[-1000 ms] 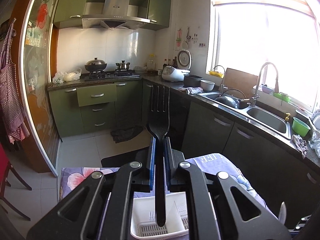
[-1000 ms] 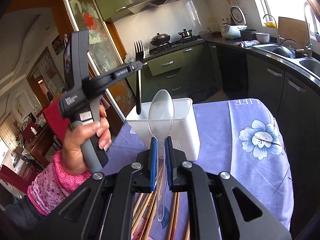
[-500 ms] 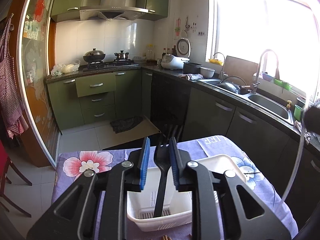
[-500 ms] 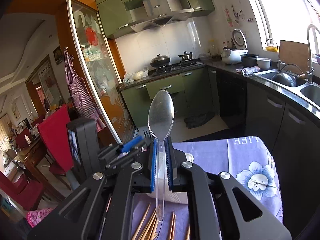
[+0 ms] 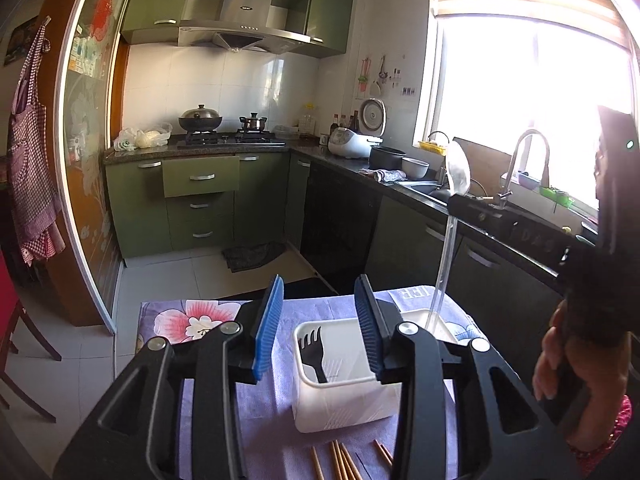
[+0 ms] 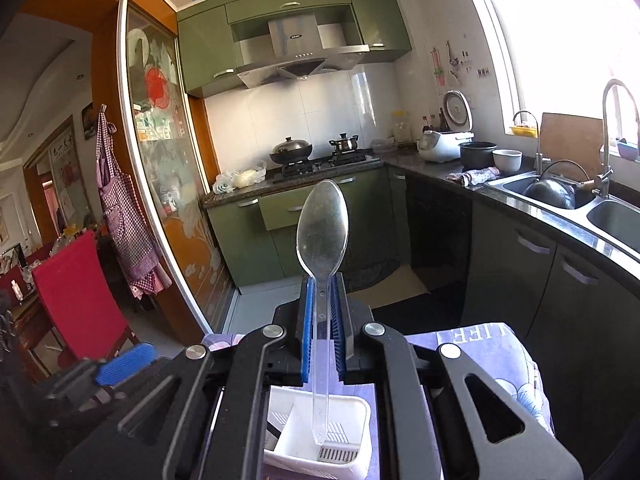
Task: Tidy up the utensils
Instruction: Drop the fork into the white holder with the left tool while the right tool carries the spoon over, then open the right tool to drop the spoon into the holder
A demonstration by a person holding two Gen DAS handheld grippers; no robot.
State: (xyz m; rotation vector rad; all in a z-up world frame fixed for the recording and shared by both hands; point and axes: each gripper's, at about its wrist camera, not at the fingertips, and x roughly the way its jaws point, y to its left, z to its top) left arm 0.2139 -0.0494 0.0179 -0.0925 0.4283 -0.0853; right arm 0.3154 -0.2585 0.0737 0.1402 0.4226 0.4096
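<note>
Clear spoon (image 6: 321, 256) clamped in R gripper (image 6: 322, 332); L gripper (image 5: 318, 326) wide.

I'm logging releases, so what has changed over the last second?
The left gripper opened and let go of the black fork, which now leans inside the white caddy. The right gripper lowered the clear spoon, handle down, into the caddy. It stays clamped on the spoon; the chopsticks lie unmoved.
</note>
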